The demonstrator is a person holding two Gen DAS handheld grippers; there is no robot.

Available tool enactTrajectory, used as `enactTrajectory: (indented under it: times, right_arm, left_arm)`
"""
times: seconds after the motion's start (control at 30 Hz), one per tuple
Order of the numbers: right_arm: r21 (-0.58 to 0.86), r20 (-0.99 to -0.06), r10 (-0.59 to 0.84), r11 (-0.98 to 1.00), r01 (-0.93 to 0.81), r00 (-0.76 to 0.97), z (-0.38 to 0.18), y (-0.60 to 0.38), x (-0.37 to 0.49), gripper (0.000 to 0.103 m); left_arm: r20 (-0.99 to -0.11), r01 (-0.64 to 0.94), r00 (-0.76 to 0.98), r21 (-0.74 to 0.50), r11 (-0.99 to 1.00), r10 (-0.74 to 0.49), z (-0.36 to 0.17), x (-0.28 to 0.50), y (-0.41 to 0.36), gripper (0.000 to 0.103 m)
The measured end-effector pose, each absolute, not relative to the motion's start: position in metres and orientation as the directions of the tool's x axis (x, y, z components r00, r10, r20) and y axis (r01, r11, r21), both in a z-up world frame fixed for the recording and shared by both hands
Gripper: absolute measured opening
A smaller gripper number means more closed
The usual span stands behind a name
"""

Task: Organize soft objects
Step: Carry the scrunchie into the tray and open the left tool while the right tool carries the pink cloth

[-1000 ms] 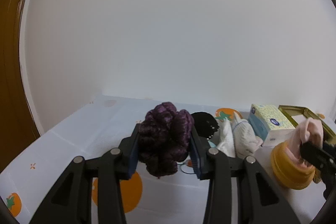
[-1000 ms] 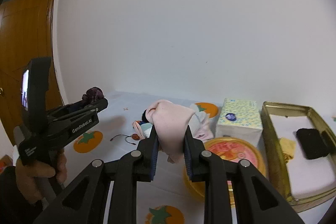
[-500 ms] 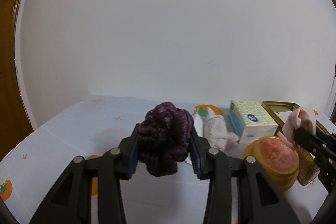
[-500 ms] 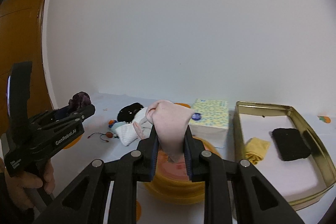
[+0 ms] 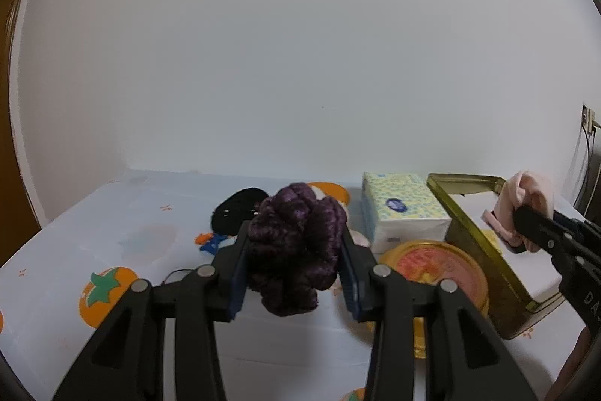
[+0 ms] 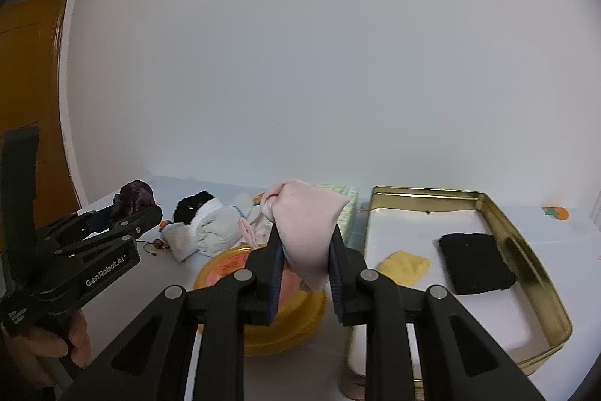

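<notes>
Both loads look featherlight and squishy, so no crushing worries, just slip risk. The left gripper (image 5: 295,264) is clamped on a purple velvet scrunchie (image 5: 296,247), pinched through its bunched middle. The right gripper (image 6: 304,267) squeezes a folded pink cloth (image 6: 306,232) mid-fold, hanging at 9 o'clock of the gold tin tray (image 6: 526,247). Grab the thickest bunch, since loose edges would slide out.
</notes>
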State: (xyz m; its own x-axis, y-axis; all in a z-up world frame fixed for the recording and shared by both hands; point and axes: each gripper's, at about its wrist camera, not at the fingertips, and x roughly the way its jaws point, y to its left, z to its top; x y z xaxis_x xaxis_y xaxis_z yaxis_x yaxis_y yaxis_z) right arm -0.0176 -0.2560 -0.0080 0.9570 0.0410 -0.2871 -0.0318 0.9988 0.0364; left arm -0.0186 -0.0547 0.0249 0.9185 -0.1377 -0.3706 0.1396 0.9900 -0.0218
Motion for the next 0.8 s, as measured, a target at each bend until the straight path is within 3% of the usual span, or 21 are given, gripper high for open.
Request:
enactTrajectory:
  times: [0.8]
  right_arm:
    - [0.097, -0.279, -0.074, 0.990, 0.104, 0.958, 0.007, -0.336, -0.025, 0.024]
  left_arm:
    - [-0.365, 0.279, 0.893, -0.010, 0.960, -0.263, 0.032, -0.020, -0.148, 0.040]
